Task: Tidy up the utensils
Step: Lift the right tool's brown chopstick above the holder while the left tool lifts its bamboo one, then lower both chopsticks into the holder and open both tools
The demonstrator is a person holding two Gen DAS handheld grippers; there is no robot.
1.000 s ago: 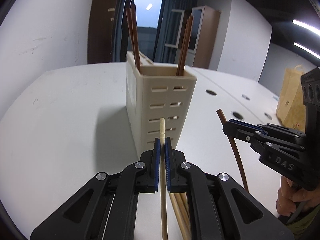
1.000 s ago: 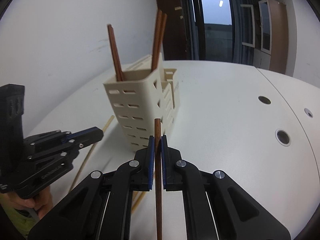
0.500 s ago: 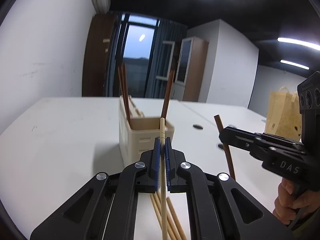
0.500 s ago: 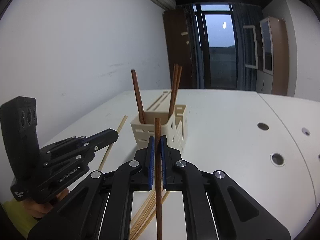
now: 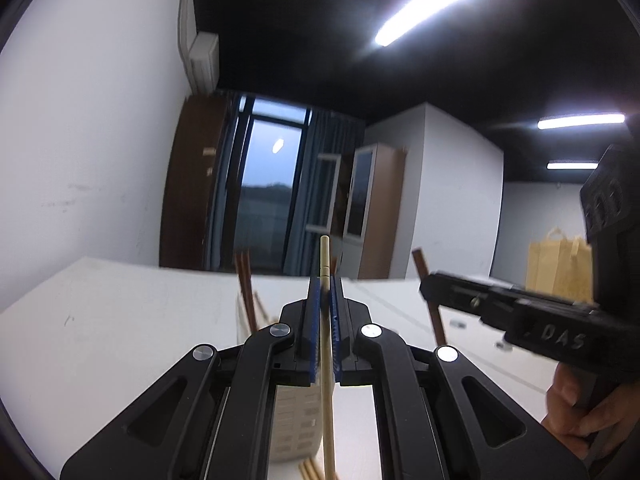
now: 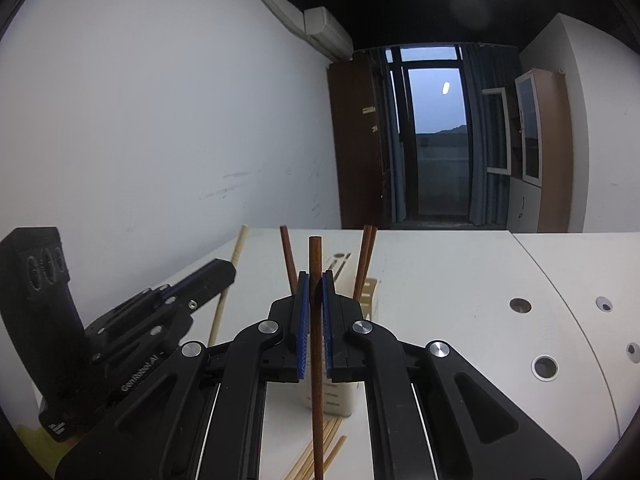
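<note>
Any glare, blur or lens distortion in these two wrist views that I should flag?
Left wrist view: the ceiling strip light flares with streaks, and the other tongs and the brown paper bag are motion-smeared. Right wrist view: sharper, with a faint round lens ghost on the dark ceiling. Both views: fisheye bends the white wall and darkens the corners.

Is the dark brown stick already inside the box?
No. The dark chopstick is out, pinched in the right gripper, above the holder.

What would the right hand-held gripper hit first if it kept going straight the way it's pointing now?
Probably the cream utensil holder just beyond the right hand-held gripper, or the brown chopsticks standing in it; depth is unclear.
</note>
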